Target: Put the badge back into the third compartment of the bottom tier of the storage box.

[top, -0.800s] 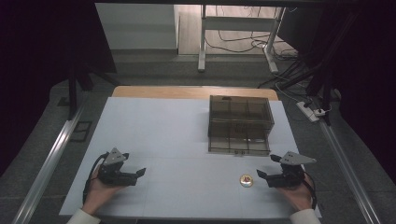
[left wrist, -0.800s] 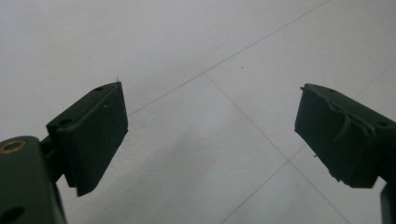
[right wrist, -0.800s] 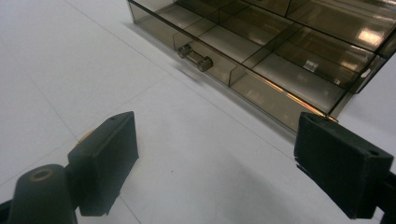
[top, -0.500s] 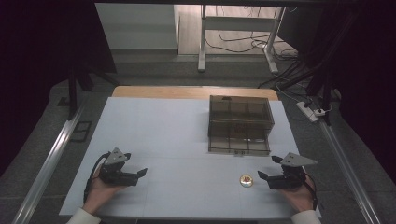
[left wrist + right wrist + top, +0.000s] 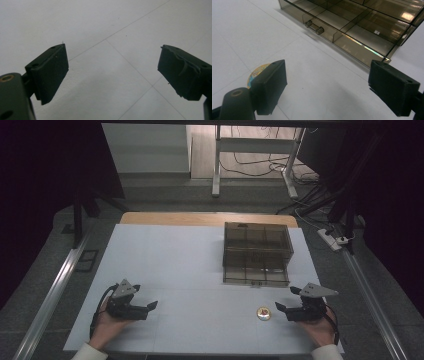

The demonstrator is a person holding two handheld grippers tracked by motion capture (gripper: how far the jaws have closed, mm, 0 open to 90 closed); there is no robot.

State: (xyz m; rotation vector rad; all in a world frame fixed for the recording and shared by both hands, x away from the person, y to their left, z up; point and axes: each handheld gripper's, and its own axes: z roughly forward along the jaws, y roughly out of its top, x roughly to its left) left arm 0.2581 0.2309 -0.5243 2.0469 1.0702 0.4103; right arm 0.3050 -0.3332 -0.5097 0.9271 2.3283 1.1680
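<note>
On a white bench (image 5: 190,265), a small round disc (image 5: 263,313) lies just beside the open, empty right hand-held gripper (image 5: 281,310), near a smoky clear drawer box (image 5: 256,252), while the left hand-held gripper (image 5: 150,307) rests open, well apart.

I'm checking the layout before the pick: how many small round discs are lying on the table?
1. The round disc lies on the white table, just in front of the open right gripper and nearer the person than the smoky drawer box. The box might hide others.
</note>
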